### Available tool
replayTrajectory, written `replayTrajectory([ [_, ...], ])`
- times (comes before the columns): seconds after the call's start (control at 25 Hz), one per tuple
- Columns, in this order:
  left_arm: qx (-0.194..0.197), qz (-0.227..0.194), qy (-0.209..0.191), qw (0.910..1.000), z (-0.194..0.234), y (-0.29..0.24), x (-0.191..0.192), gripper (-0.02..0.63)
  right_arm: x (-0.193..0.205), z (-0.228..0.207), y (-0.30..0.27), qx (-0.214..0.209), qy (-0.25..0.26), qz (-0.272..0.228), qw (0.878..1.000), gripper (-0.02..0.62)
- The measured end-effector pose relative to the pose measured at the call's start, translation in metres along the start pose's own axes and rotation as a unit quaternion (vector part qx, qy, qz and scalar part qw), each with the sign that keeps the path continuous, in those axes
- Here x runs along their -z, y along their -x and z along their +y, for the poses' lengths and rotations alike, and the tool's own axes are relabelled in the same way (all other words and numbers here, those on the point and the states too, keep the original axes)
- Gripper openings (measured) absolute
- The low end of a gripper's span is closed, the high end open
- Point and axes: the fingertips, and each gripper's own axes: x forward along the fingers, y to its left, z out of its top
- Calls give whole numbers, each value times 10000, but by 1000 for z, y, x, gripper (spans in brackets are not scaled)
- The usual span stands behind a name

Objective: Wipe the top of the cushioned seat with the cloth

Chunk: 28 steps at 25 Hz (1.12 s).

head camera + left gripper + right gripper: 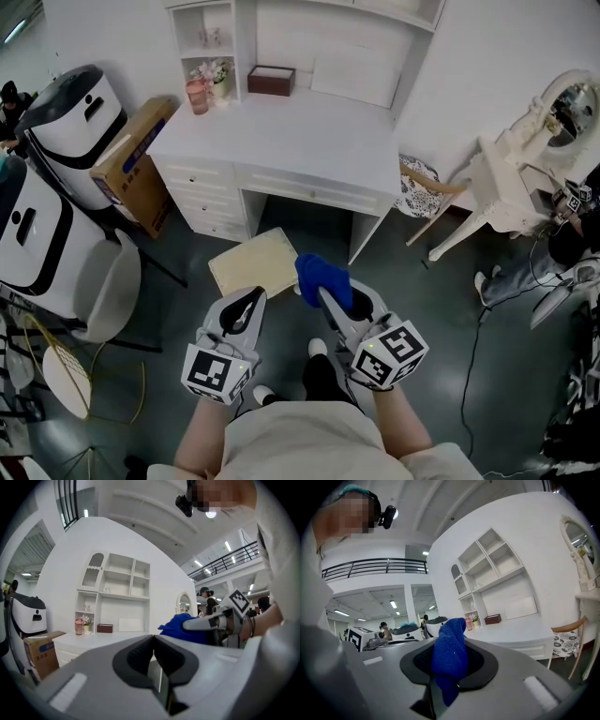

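The cushioned seat (251, 263) is a cream square stool top on the dark floor, just in front of the white desk's knee gap. My right gripper (327, 297) is shut on a blue cloth (323, 276), which bunches up over its tips right of the seat's near corner. In the right gripper view the blue cloth (449, 654) is pinched between the jaws and sticks up above them. My left gripper (250, 299) hangs beside it, near the seat's front edge. Its jaws (153, 639) meet with nothing between them. Both grippers point level toward the desk.
A white desk (281, 141) with shelves stands behind the seat. A cardboard box (136, 164) and white round machines (66, 112) stand at the left. A chair with a patterned cushion (417, 187) and a white vanity (525, 187) are at the right. A cable (473, 356) crosses the floor.
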Motion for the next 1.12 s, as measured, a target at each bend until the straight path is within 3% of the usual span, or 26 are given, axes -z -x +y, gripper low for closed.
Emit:
replayTrajectory([
  [1.12,27,94,-53,9999,8,14,9,0,7,11,-6,128,58,52,9999,92],
])
